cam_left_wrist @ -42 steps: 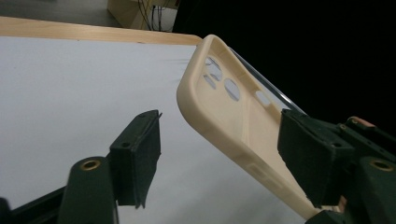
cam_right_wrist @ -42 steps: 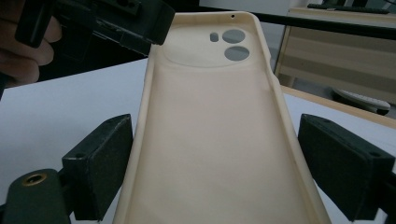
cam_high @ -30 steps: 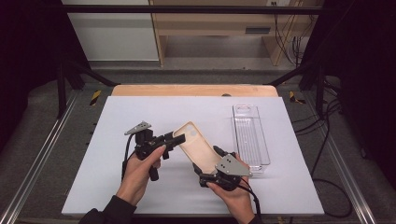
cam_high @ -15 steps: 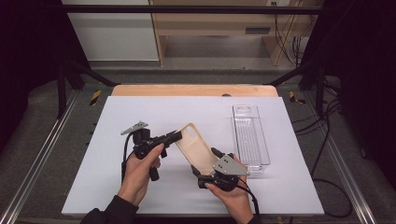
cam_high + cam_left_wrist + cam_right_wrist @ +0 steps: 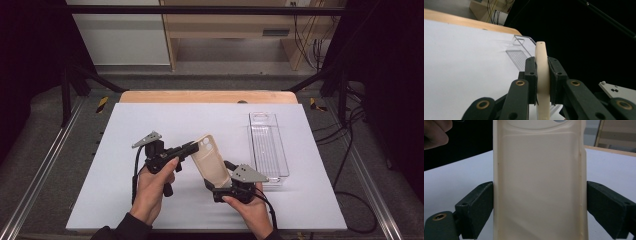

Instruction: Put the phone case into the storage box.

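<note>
A cream phone case (image 5: pixel 211 161) is held tilted above the white table top between both grippers. My left gripper (image 5: pixel 194 147) reaches in from the left. Its jaws have just been closing and now pinch the case's upper end through its thickness, near the camera cutout. In the left gripper view the case (image 5: pixel 541 50) stands edge-on between the pads of that gripper (image 5: pixel 542 65). My right gripper (image 5: pixel 217 175) is shut across the width of the case's lower end. The right gripper view shows the case's inner face (image 5: pixel 539 175) spanning that gripper (image 5: pixel 540 195).
A clear plastic tray (image 5: pixel 267 145) lies lengthwise on the right side of the white table top (image 5: pixel 150 120) and also shows as the clear tray (image 5: pixel 520 47) in the left gripper view. A wooden edge (image 5: pixel 207 96) runs along the far side. Metal rails flank the table.
The left gripper's jaws have closed onto the upper end of the phone case. The right gripper keeps its grip, and both hands have hardly shifted.
</note>
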### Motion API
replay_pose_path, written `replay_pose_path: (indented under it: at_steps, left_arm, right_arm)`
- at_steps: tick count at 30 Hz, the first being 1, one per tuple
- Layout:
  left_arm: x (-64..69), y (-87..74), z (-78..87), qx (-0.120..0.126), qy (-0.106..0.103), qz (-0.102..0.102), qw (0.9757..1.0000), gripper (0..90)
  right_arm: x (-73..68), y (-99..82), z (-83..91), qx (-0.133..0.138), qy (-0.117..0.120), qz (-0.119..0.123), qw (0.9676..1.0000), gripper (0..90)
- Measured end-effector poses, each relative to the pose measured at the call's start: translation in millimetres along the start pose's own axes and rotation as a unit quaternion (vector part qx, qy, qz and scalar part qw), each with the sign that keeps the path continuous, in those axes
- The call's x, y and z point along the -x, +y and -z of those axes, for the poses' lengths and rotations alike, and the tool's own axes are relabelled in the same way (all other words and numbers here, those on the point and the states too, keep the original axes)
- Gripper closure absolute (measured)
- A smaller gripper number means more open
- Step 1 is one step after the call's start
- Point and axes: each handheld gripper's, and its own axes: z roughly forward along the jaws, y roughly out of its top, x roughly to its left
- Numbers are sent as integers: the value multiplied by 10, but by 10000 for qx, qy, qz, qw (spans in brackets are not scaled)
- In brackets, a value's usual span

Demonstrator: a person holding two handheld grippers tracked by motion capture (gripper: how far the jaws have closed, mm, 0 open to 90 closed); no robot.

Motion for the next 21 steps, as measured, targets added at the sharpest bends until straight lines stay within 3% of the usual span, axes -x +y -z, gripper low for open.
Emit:
replay_pose_path:
  at_steps: [5, 12, 16, 19, 21]
  left_arm:
    - [59, 99, 56, 21, 143, -535, 9985, 792]
    - [92, 210, 111, 20, 181, -1255, 9919, 792]
    - [90, 228, 112, -26, 124, -1554, 9878, 791]
    - [65, 245, 104, -54, 43, -1639, 9865, 791]
    - [50, 267, 108, -29, -33, -1695, 9855, 792]
  right_arm:
    - [33, 9, 34, 72, -5, -86, 9999, 80]
    - [26, 0, 40, 70, -16, -114, 9999, 80]
    - [9, -7, 43, 65, -15, -107, 9999, 77]
    - [-9, -12, 39, 26, -17, -124, 9999, 79]
    - [-20, -10, 34, 4, -13, -258, 9997, 79]
